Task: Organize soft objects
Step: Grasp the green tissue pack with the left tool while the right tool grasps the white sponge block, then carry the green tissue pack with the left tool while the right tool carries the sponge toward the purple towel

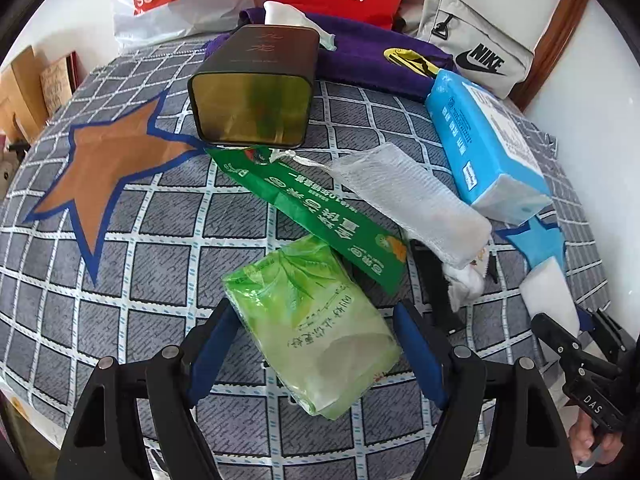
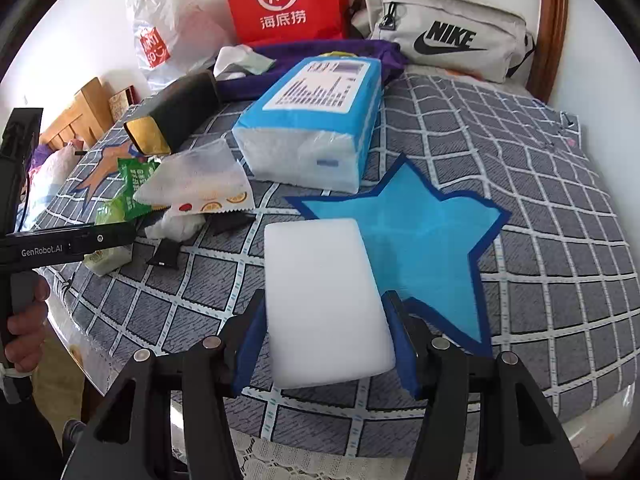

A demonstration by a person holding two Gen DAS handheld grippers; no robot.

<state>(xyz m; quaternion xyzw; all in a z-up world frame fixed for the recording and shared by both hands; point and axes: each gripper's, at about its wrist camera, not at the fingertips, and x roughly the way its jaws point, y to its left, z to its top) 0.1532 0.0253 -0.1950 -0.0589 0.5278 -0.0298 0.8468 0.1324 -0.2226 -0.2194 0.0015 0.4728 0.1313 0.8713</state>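
Green plastic wraps the tissue pack [image 1: 310, 332] lying on the checked cloth [image 1: 160, 240] between the fingers of the left gripper [image 1: 316, 346], whose jaws stand apart on either side of it; whether the pads touch it I cannot tell. Ahead of those jaws lie a green packet [image 1: 316, 204], a white mesh sleeve [image 1: 416, 204] and a dark tin [image 1: 252, 92]. Further right, the right gripper [image 2: 326, 344] is clamped on a white foam block [image 2: 326, 304], with a blue star patch [image 2: 420, 232] just right of its jaws and a blue tissue pack [image 2: 312, 120] ahead.
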